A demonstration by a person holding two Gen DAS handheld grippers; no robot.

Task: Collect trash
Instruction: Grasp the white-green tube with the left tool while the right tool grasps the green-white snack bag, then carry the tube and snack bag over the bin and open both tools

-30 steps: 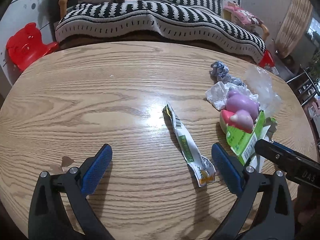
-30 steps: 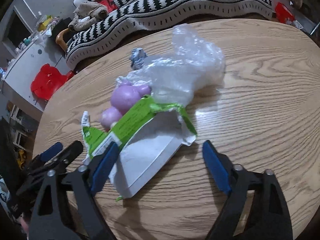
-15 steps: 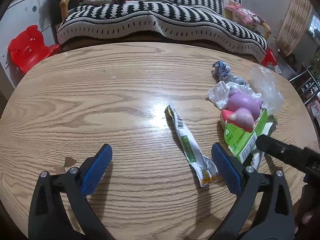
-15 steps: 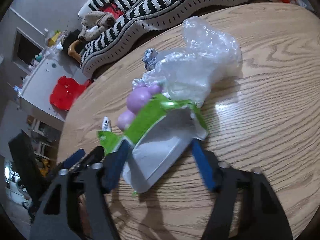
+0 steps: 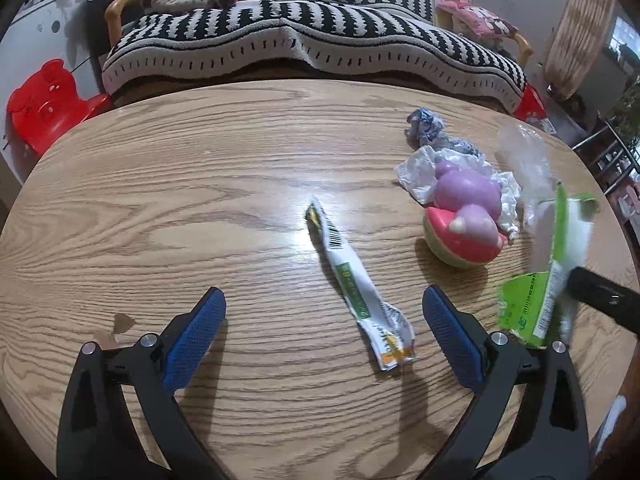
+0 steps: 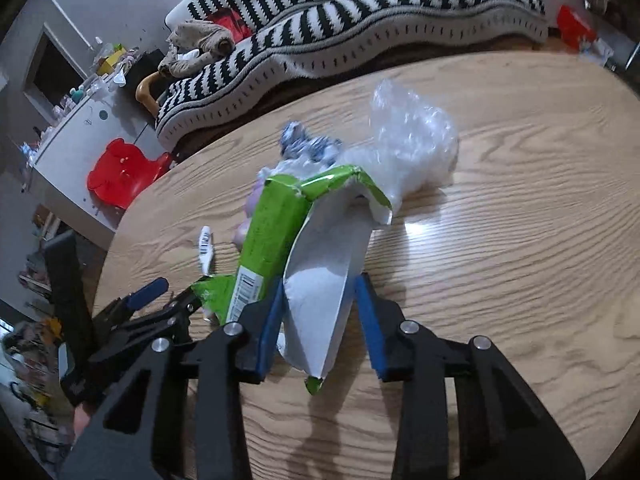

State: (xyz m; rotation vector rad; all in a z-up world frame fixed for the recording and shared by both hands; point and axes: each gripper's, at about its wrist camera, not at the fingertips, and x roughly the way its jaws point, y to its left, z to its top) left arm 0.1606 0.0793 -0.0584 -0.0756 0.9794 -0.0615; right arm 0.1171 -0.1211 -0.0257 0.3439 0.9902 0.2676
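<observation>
Left wrist view. The left gripper point(image 5: 322, 336) is held over the oval wooden table point(image 5: 168, 200), its blue ribbed pads set wide apart with nothing gripped. A long, flattened sachet wrapper point(image 5: 356, 280), white with a green panel and a barcode, lies crumpled on the oak-grain surface between and ahead of the pads, untouched. To the right a glossy plastic toy point(image 5: 466, 208), lilac with a rounded red and cream base, is seen resting against a crumpled white tissue point(image 5: 416, 170). Behind these lies a crushed blue-grey paper wad point(image 5: 426, 126). A thin clear plastic bag point(image 5: 524, 152) stands crinkled at the far right. The torn green carton point(image 5: 536, 300), blurred, is seen raised off the table at the right edge, next to a black finger of the other tool.

Right wrist view. The right gripper point(image 6: 320, 312) is closed on the torn green carton point(image 6: 320, 248); its jaws have just been closing, and both blue pads are pressed against the carton's sides. The carton is flattened cardboard, green printed outside, plain white inside, ripped open at the top; no contents are visible in it. It is held tilted above the table point(image 6: 520, 240). The clear plastic bag point(image 6: 412, 140) and paper wad point(image 6: 304, 144) lie behind it. The left gripper point(image 6: 168, 300) is seen at lower left. A striped black-and-white sofa cushion point(image 6: 360, 32) is noted beyond the table.
</observation>
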